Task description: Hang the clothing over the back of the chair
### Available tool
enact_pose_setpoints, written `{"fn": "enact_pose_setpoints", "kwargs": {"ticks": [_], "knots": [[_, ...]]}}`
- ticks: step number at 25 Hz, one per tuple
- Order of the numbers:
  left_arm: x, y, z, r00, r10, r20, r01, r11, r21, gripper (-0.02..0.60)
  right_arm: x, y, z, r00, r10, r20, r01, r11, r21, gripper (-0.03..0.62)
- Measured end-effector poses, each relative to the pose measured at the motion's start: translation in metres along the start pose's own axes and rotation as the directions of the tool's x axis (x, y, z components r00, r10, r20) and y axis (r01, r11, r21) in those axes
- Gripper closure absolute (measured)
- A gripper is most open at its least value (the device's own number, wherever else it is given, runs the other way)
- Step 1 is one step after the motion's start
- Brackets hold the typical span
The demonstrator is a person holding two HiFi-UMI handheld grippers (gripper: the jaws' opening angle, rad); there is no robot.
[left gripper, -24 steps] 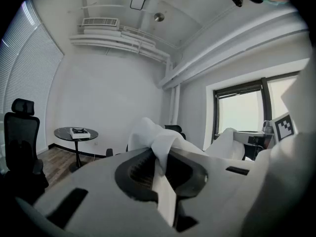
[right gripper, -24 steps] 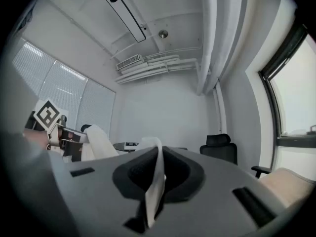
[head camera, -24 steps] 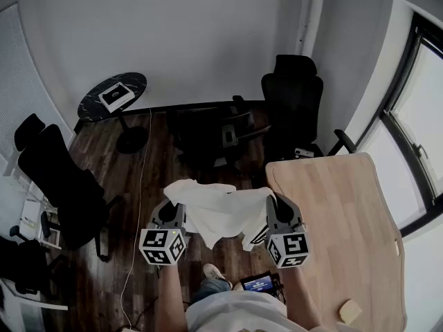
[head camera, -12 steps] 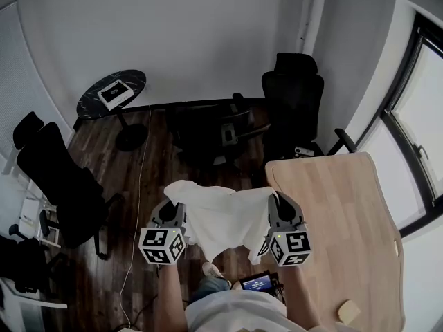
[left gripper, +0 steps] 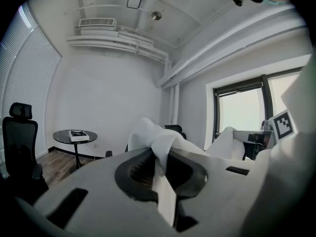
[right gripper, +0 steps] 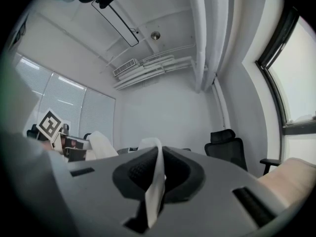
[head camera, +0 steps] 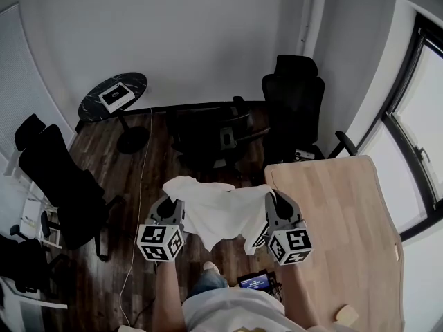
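Observation:
A white piece of clothing (head camera: 220, 213) hangs spread between my two grippers above the dark wood floor. My left gripper (head camera: 171, 206) is shut on its left edge; the cloth (left gripper: 160, 152) runs pinched between the jaws. My right gripper (head camera: 272, 203) is shut on the right edge, where a strip of cloth (right gripper: 157, 181) stands clamped in the jaws. A black office chair (head camera: 208, 133) with its back toward me stands just beyond the clothing. The middle of the garment sags in a point below the grippers.
A taller black chair (head camera: 294, 102) stands at the back right, another black chair (head camera: 59, 178) at the left. A round dark side table (head camera: 111, 95) carries a book. A light wooden table (head camera: 339, 220) fills the right side, close to my right gripper.
Both grippers have shifted slightly forward and up with the clothing still stretched between them; the grip on the cloth is unchanged.

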State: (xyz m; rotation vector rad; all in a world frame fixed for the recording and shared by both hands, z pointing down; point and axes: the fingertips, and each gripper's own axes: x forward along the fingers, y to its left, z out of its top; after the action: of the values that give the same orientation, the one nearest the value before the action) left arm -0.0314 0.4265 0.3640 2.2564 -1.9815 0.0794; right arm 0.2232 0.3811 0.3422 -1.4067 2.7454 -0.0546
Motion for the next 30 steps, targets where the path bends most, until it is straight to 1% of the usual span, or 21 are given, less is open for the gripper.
{"fn": "enact_pose_setpoints", "kwargs": {"ticks": [3, 6, 10, 12, 15, 18, 24, 27, 30], "knots": [[0.017, 0.003, 0.003, 1.0, -0.004, -0.004, 0.004, 1.0, 0.0, 0.546, 0.014, -0.008, -0.004, 1.0, 0.015, -0.011, -0.014, 1.0, 0.026, 0.574], [0.04, 0.01, 0.0, 1.0, -0.009, -0.012, 0.009, 1.0, 0.0, 0.545, 0.036, -0.019, -0.012, 0.999, 0.011, -0.032, -0.011, 1.0, 0.025, 0.574], [0.084, 0.03, -0.008, 0.999, -0.019, -0.043, 0.021, 0.999, 0.048, 0.546, 0.076, -0.044, -0.027, 0.998, -0.022, -0.058, 0.023, 1.0, 0.02, 0.574], [0.108, 0.046, -0.008, 0.998, -0.03, -0.05, 0.032, 0.999, 0.042, 0.545, 0.099, -0.056, -0.03, 0.997, -0.042, -0.064, 0.044, 0.999, 0.031, 0.574], [0.146, 0.066, -0.003, 0.997, -0.062, -0.052, 0.065, 0.997, 0.048, 0.546, 0.137, -0.067, -0.027, 0.998, -0.048, -0.045, 0.049, 0.998, 0.03, 0.574], [0.188, 0.082, 0.007, 0.994, -0.107, -0.035, 0.109, 0.992, 0.065, 0.545, 0.177, -0.078, -0.023, 0.998, -0.06, -0.013, 0.061, 0.998, 0.03, 0.574], [0.26, 0.124, 0.026, 0.983, -0.182, -0.003, 0.181, 0.981, 0.075, 0.546, 0.25, -0.105, -0.023, 0.991, -0.136, -0.005, 0.136, 0.991, 0.009, 0.574], [0.287, 0.14, 0.041, 0.976, -0.215, 0.036, 0.212, 0.975, 0.065, 0.546, 0.272, -0.118, -0.013, 0.984, -0.177, 0.015, 0.177, 0.984, -0.007, 0.574], [0.308, 0.148, 0.053, 0.968, -0.246, 0.039, 0.243, 0.967, 0.084, 0.545, 0.289, -0.12, -0.005, 0.979, -0.2, 0.027, 0.201, 0.98, -0.012, 0.574]]}}
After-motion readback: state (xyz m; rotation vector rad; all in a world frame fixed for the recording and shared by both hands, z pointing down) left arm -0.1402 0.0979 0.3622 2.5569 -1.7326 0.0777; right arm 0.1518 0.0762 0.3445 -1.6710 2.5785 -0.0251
